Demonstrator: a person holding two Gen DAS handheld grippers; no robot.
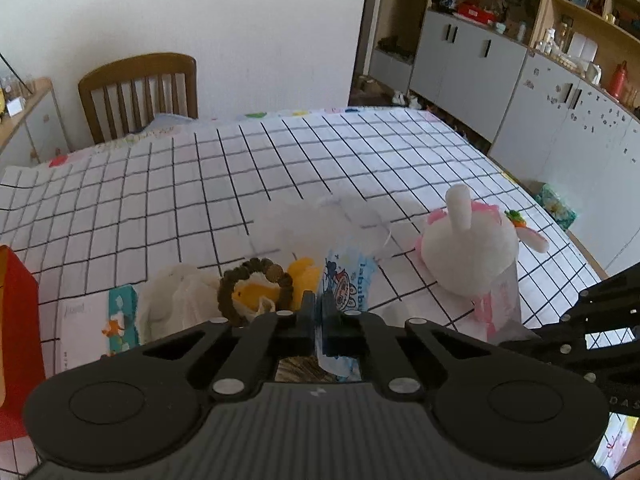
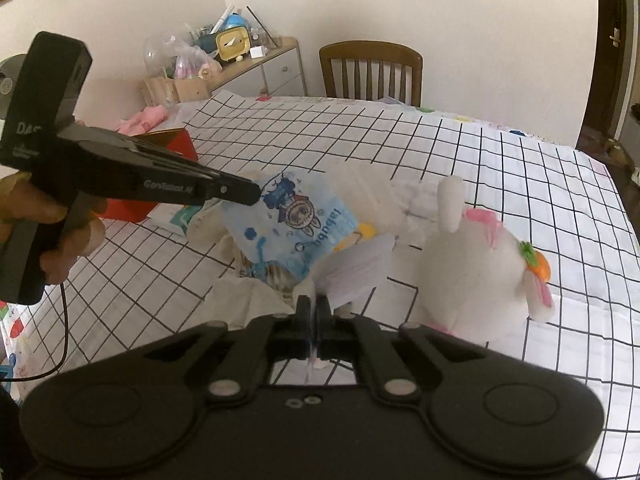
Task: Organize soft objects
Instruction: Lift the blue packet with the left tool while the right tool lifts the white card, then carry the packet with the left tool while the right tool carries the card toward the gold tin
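- A clear plastic bag (image 2: pixel 296 224) printed with a blue cartoon figure hung above the middle of the desk (image 1: pixel 168 200), stretched between the two grippers.
- The left gripper (image 1: pixel 319 312) had its jaws pressed together on one edge of the bag; in the right wrist view it entered from 9 o'clock, tip at the bag's upper corner.
- The right gripper (image 2: pixel 314 312) had its jaws pinched on the bag's near edge, at 6 o'clock of the print.
- A yellow plush with a brown ring mane (image 1: pixel 256 288) lay just under the bag, at 9 o'clock of the left jaws, touching a cream knitted piece (image 1: pixel 176 300).
- A white rabbit plush (image 2: pixel 480 276) with pink trim and an orange carrot sat at 3 o'clock of the bag, near it.
- A red box (image 1: pixel 16 344) stood at the desk's 9 o'clock edge.
- A wooden chair (image 1: pixel 140 92) stood beyond the far edge.
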